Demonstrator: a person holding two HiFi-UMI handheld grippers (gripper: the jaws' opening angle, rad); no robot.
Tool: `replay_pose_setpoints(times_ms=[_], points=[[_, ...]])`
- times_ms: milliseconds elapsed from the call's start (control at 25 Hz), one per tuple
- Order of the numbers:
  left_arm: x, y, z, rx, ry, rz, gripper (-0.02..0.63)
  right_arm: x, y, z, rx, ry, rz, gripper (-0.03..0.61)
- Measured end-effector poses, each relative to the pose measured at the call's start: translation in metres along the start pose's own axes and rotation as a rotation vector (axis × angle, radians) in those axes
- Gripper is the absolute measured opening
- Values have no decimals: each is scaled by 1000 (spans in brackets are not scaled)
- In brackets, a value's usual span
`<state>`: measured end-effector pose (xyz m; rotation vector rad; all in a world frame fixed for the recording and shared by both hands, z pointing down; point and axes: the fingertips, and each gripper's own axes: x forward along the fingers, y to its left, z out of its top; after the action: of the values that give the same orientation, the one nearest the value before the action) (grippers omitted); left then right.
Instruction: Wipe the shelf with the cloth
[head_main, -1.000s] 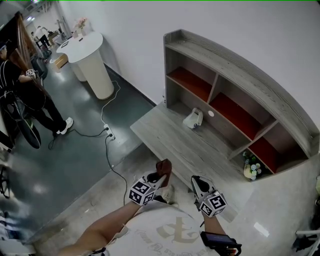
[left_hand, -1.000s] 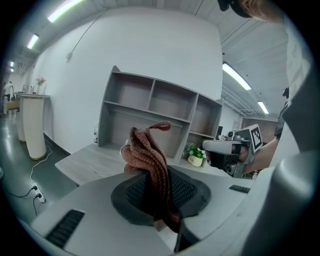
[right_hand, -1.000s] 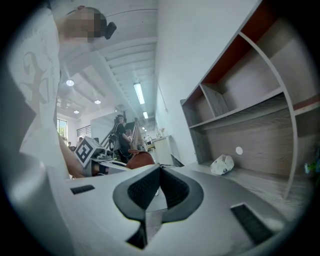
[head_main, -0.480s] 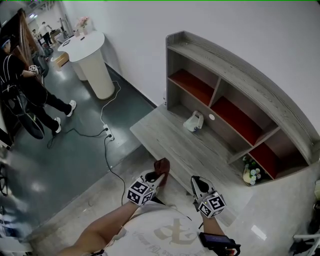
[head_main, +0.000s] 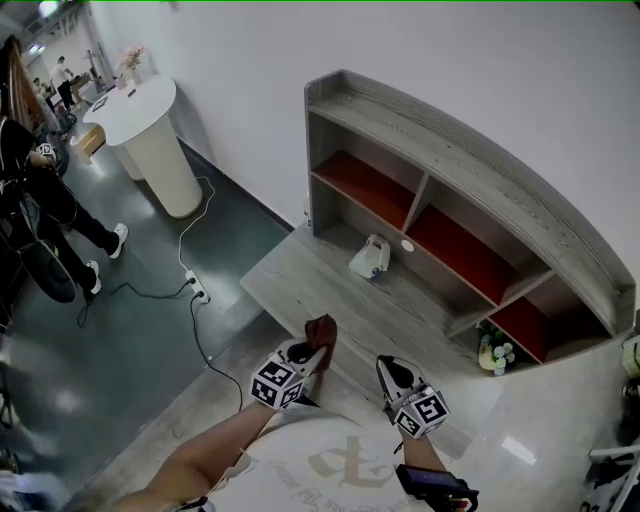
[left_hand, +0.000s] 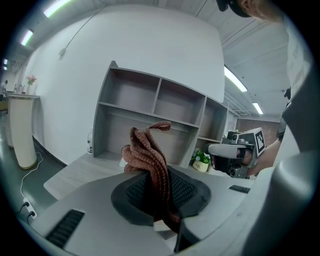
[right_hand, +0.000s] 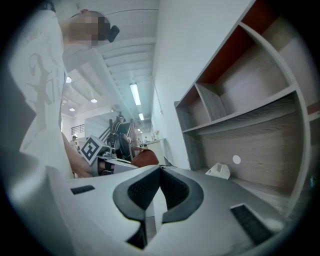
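Note:
A grey wooden shelf unit (head_main: 470, 190) with red-backed compartments stands against the white wall, with a low grey platform (head_main: 330, 290) in front of it. My left gripper (head_main: 312, 352) is shut on a brown knitted cloth (head_main: 321, 333), which sticks up from its jaws (left_hand: 150, 160) near the platform's front edge. My right gripper (head_main: 388, 372) hangs beside it with its jaws shut and empty (right_hand: 159, 180). In the left gripper view the shelf (left_hand: 155, 115) stands ahead.
A small white device (head_main: 369, 258) sits on the platform by the shelf. A pot of flowers (head_main: 494, 350) stands at the shelf's right end. A white round table (head_main: 145, 140), a floor cable (head_main: 190, 290) and a person (head_main: 40, 200) are to the left.
The view has shifted so the shelf and platform sit a little further left and lower. Both grippers hold the same pose, with the cloth still in the left one.

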<state>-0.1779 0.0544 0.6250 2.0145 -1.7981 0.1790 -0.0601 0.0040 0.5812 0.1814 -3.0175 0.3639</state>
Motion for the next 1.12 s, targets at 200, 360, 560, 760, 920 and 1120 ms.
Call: replay_pose_setpoints(times_ms=[200, 360, 560, 760, 920, 1120], points=[[26, 30, 29, 11, -7, -26, 75, 21, -22, 11, 1, -2, -59, 3], [44, 50, 49, 21, -15, -59, 75, 39, -37, 15, 5, 3, -95, 3], [61, 79, 78, 2, -40, -90, 75, 64, -49, 21, -2, 10, -118, 3], [73, 120, 109, 12, -38, -58, 75, 89, -57, 28, -8, 6, -145, 3], [85, 152, 149, 52, -64, -30, 75, 107, -63, 33, -3, -5, -178, 3], [104, 186, 204, 96, -96, -11, 75, 125, -67, 36, 11, -16, -218, 3]])
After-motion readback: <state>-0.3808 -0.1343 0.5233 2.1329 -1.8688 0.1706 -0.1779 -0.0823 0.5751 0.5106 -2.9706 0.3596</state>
